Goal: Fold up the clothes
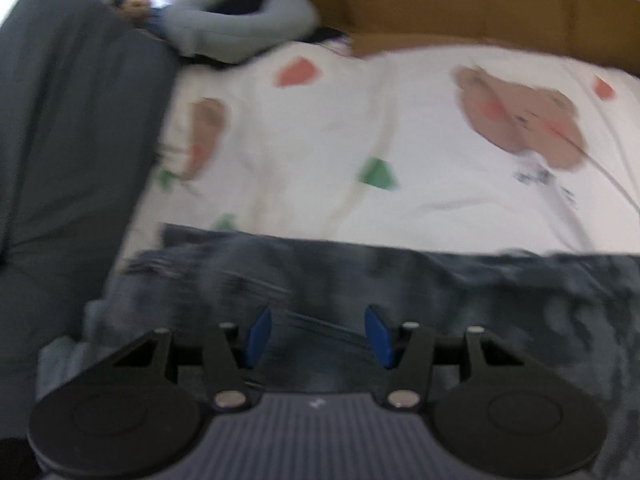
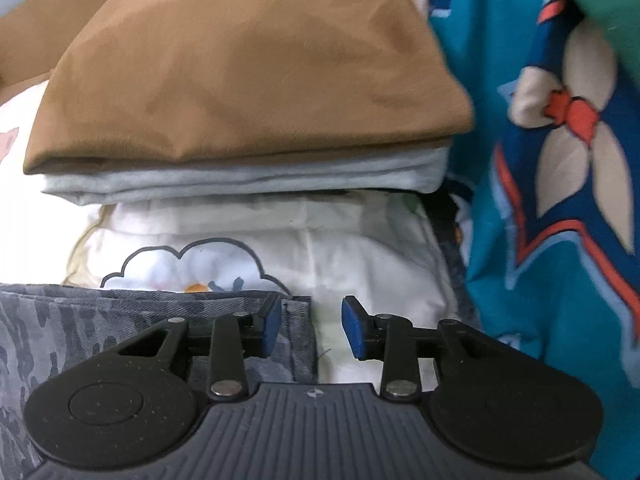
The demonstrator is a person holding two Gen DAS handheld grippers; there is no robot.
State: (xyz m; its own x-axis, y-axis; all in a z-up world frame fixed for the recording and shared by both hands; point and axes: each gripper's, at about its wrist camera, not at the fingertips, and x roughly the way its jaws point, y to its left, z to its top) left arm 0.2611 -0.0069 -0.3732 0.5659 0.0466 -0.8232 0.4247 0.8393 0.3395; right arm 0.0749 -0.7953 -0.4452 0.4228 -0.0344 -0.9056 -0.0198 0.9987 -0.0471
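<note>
A grey-blue camouflage garment [image 1: 400, 280] lies flat on the white printed bed sheet [image 1: 320, 120], filling the near part of the blurred left wrist view. My left gripper [image 1: 318, 334] hovers over it, open, with nothing pinched between the blue pads. In the right wrist view the same garment [image 2: 120, 320] ends in a hemmed corner. My right gripper [image 2: 313, 330] stands open just over that corner. Its left pad [image 2: 272, 328] is above the hem and its right pad [image 2: 354, 332] is above bare sheet [image 2: 360, 248]. Neither pad presses on the cloth.
A folded stack stands just beyond the right gripper, a brown piece [image 2: 248, 80] on a pale grey one [image 2: 248, 180]. A teal flowered cloth [image 2: 560, 160] hangs at the right. In the left wrist view, dark grey fabric [image 1: 72, 140] lies left, and a grey sleeve [image 1: 240, 24] and brown fabric [image 1: 480, 0] lie beyond.
</note>
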